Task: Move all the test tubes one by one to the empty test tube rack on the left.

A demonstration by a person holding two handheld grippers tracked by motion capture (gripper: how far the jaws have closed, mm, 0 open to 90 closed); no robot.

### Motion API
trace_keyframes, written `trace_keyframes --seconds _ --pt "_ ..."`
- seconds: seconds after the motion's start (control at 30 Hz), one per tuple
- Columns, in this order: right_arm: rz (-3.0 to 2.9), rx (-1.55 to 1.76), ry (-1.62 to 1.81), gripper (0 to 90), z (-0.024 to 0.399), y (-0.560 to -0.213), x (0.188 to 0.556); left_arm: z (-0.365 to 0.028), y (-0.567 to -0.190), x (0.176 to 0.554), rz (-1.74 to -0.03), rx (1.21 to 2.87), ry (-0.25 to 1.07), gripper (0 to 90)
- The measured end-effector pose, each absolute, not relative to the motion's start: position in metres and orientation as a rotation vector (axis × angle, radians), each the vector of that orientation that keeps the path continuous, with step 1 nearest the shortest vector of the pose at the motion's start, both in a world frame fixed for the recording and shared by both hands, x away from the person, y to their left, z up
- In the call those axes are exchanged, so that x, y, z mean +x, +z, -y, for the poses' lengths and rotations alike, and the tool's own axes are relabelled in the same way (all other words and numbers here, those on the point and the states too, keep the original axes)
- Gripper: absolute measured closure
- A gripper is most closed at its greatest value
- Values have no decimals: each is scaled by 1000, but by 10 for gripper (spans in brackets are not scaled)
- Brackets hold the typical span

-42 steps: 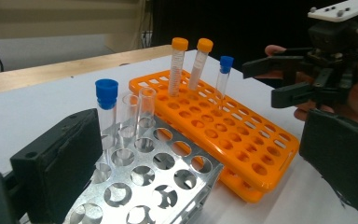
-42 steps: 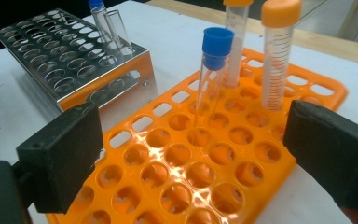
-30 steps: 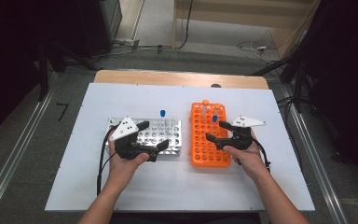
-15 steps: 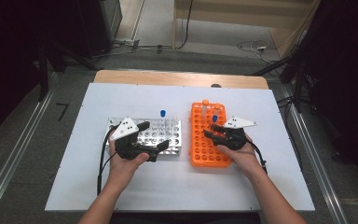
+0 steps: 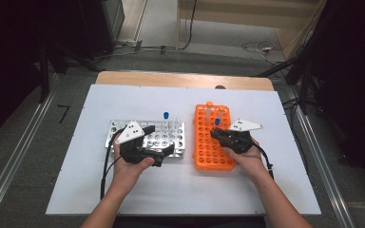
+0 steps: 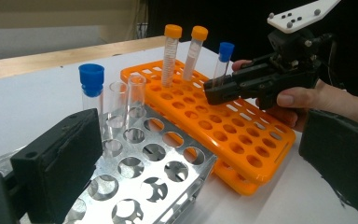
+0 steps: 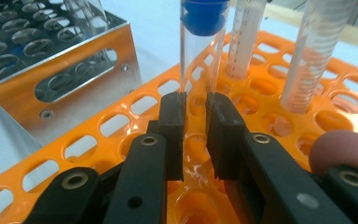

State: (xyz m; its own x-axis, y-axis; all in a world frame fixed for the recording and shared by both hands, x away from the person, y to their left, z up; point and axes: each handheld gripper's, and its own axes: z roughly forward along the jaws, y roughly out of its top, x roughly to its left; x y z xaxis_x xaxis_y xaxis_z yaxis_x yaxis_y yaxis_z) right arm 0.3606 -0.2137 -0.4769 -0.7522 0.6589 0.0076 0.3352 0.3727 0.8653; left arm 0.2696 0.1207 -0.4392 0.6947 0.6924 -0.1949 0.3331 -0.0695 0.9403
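Observation:
A clear blue-capped tube (image 7: 200,46) stands in the orange rack (image 5: 209,156), near its back. My right gripper (image 7: 196,116) has just been closing and is now shut on that tube, with both pads pressed against its lower wall just above the rack top. In the high view the right gripper (image 5: 217,133) lies over the rack's right side. My left gripper (image 5: 160,139) is open, its jaws spread wide over the front right corner of the metal rack (image 5: 171,133). Another blue-capped tube (image 6: 92,88) stands in the metal rack with two uncapped clear tubes (image 6: 135,100) beside it.
Two orange-capped tubes (image 6: 171,51) stand at the back of the orange rack, just behind the gripped tube. The racks sit side by side on a white table (image 5: 123,99), with a narrow gap between them. A wooden strip (image 5: 180,80) runs along the far edge.
The right gripper's jaws have closed around the blue-capped tube in the orange rack. Neither hand has shifted, and the left gripper looks the same.

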Motion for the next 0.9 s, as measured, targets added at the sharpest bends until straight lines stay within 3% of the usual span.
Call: trace_keyframes --seconds 0.47,0.9 --pt "-2234 818 1431 746 215 -441 337 -116 -437 266 -821 1666 357 0" --pt "-2300 740 1481 745 192 -431 312 -111 -430 261 -784 1664 348 0"
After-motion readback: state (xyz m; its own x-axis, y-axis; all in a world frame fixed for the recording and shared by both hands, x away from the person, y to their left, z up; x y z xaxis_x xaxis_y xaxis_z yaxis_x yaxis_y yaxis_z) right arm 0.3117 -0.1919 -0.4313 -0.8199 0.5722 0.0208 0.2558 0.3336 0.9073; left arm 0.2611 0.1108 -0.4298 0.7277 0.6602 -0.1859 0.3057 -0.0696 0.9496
